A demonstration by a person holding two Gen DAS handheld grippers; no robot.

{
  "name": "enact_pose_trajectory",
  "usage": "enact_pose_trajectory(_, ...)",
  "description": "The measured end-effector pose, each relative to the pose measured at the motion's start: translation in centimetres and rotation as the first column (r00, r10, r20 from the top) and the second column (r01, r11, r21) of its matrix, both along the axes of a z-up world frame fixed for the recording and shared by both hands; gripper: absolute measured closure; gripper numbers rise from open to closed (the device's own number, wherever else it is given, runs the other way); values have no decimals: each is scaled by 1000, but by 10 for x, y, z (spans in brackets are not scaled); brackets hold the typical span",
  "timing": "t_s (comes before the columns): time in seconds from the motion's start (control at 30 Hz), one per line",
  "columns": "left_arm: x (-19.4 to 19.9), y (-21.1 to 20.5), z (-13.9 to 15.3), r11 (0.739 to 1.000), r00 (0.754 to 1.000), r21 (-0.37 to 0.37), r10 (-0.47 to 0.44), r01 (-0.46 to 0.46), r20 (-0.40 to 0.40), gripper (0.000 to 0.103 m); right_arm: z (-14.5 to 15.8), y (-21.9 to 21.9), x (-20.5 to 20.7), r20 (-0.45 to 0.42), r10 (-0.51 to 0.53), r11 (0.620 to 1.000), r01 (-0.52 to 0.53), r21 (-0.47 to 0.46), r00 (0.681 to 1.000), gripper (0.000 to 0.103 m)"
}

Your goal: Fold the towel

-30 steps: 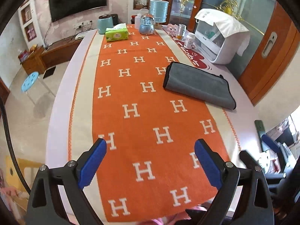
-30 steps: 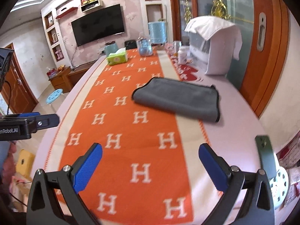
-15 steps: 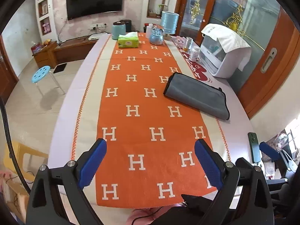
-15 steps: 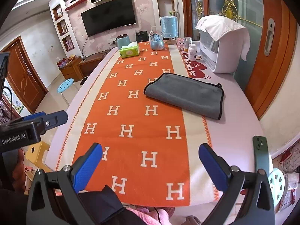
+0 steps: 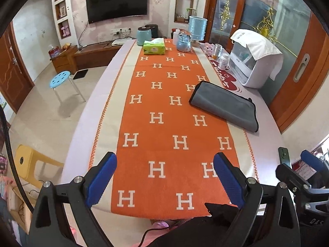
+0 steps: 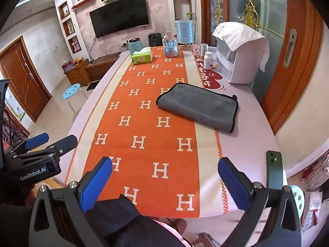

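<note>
two grippers held off the table's near edge, fingers apart, nothing gripped: left gripper (image 5: 164, 177), right gripper (image 6: 165, 180) | towel (image 6: 198, 106) lies folded across the runner's (image 6: 148, 127) right border | judged: fold done, or corners to be pinched evenly for another

Grey towel (image 5: 225, 106) (image 6: 198, 106) with black trim, already folded over into a flat rectangle, lying skewed half on the orange runner (image 5: 164, 123) (image 6: 148, 127), half off its right edge.
</note>
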State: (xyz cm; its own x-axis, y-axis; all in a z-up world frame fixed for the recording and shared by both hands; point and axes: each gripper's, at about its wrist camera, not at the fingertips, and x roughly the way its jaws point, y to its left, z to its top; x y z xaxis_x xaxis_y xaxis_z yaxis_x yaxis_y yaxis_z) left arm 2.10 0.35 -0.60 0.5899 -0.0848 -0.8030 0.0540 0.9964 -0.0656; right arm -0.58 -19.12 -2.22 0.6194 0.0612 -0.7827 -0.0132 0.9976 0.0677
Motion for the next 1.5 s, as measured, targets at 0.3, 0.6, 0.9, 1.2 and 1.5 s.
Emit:
enact_pose_trajectory(0.3, -11, -3, 4, 996, 996, 61, 58, -62, 62, 9, -8, -1, 1, -22, 17, 999, -16, 34, 1000, 0)
enact_pose_trajectory(0.6, -14, -6, 7, 993, 994, 91, 66, -74, 84, 9, -15, -2, 1, -45, 14, 998, -12, 55, 999, 0)
enact_pose_trajectory(0.9, -15, -11, 8, 993, 995, 97, 51, -60, 91, 5, -20, -3, -2, -53, -2, 998, 5, 62, 999, 0)
enact_pose_trajectory(1.2, -15, -12, 7, 994, 996, 100, 26, -35, 90, 1, -22, -3, -2, -66, -3, 998, 7, 66, 998, 0)
enact_pose_trajectory(1.5, -11, -14, 3, 995, 997, 97, 23, -30, 78, 1, -26, -1, 2, -82, 2, 998, 3, 68, 997, 0)
